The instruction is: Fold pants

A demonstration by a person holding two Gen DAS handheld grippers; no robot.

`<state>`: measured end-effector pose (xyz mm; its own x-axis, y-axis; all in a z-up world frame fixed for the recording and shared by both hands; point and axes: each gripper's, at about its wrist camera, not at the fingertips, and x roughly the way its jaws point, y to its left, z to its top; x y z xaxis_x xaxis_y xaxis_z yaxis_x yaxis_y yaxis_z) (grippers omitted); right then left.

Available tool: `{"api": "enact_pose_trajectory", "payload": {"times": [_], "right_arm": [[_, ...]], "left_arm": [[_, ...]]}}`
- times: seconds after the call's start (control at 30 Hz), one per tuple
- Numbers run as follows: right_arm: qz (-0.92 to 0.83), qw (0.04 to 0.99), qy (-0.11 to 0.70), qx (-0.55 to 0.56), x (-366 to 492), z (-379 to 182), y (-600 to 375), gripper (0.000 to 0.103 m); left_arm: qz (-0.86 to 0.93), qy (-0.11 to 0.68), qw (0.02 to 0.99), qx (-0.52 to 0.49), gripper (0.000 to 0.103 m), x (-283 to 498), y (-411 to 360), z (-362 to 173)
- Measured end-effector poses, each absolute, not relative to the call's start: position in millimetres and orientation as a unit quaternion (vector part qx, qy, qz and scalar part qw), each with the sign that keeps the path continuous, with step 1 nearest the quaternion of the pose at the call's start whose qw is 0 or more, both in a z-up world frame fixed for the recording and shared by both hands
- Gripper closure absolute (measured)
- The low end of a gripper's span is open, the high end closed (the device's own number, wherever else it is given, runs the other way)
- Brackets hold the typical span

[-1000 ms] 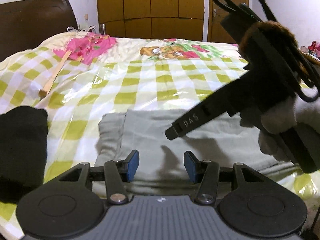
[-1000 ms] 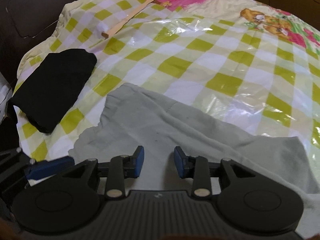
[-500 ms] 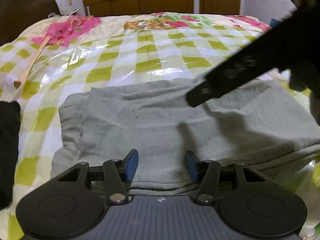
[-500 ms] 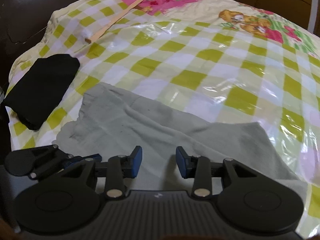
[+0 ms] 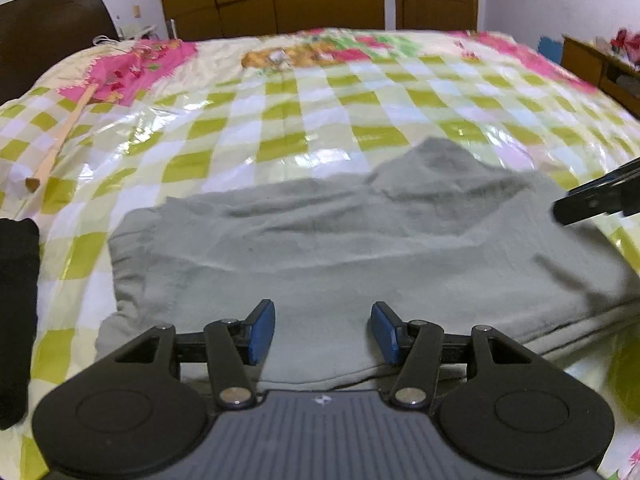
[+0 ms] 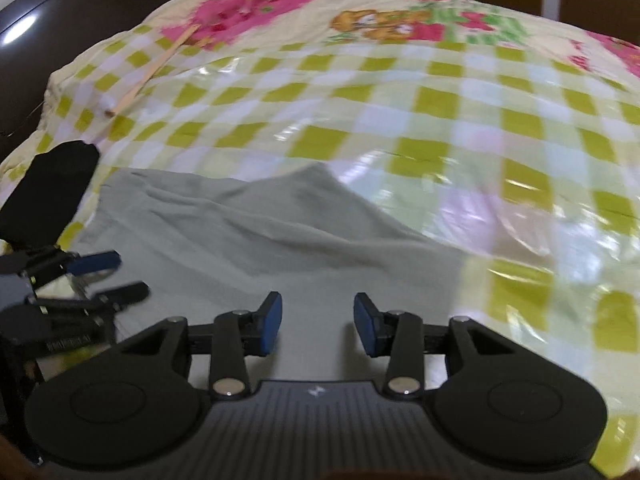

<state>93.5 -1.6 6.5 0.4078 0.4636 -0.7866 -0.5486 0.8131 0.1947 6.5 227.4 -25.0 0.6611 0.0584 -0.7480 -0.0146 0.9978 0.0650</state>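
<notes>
Two handheld grippers hover over grey pants [image 5: 328,248] spread flat on a bed [image 5: 304,120] covered in green-and-white checks under shiny plastic. Seen from its own camera, the left gripper [image 5: 322,334] has its blue pads spread apart above the near edge of the cloth, pinching nothing. Toward the pants' right end, the right gripper [image 6: 318,328] has jaws opening, with nothing between them. Left of the pants lies a folded black garment [image 6: 52,188]. Farther back rests a wooden stick [image 5: 60,136].

Right claw [image 6: 318,328] opening over grey pants [image 6: 240,240] — nothing gripped (left claw [image 6: 116,276] alongside).
</notes>
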Motion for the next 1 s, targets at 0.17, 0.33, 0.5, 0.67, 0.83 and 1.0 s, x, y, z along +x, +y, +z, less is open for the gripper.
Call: {"api": "enact_pose_trajectory", "payload": {"times": [0.17, 0.33, 0.5, 0.67, 0.83, 1.0], "right_arm": [[0.273, 0.836, 0.475, -0.027, 92, -5, -35, 0.059], [0.264, 0.817, 0.512, 0.034, 99, -19, -63, 0.059], [0.279, 0.799, 0.524, 0.098, 108, -34, -76, 0.056], [0.328, 0.754, 0.533, 0.202, 118, -46, -78, 0.056], [0.335, 0.744, 0.534, 0.222, 125, -56, -69, 0.062], [0.332, 0.739, 0.534, 0.241, 129, -55, -64, 0.094]], "left_arm": [[0.025, 0.419, 0.908, 0.022, 0.036, 10, 227, -31], [0.016, 0.415, 0.909, 0.035, 0.036, 9, 220, -25], [0.008, 0.418, 0.907, 0.043, 0.036, 13, 208, -23], [-0.005, 0.422, 0.905, 0.049, 0.036, 21, 195, -25], [-0.019, 0.421, 0.905, 0.052, 0.036, 26, 185, -24], [-0.033, 0.42, 0.905, 0.055, 0.036, 30, 172, -22]]}}
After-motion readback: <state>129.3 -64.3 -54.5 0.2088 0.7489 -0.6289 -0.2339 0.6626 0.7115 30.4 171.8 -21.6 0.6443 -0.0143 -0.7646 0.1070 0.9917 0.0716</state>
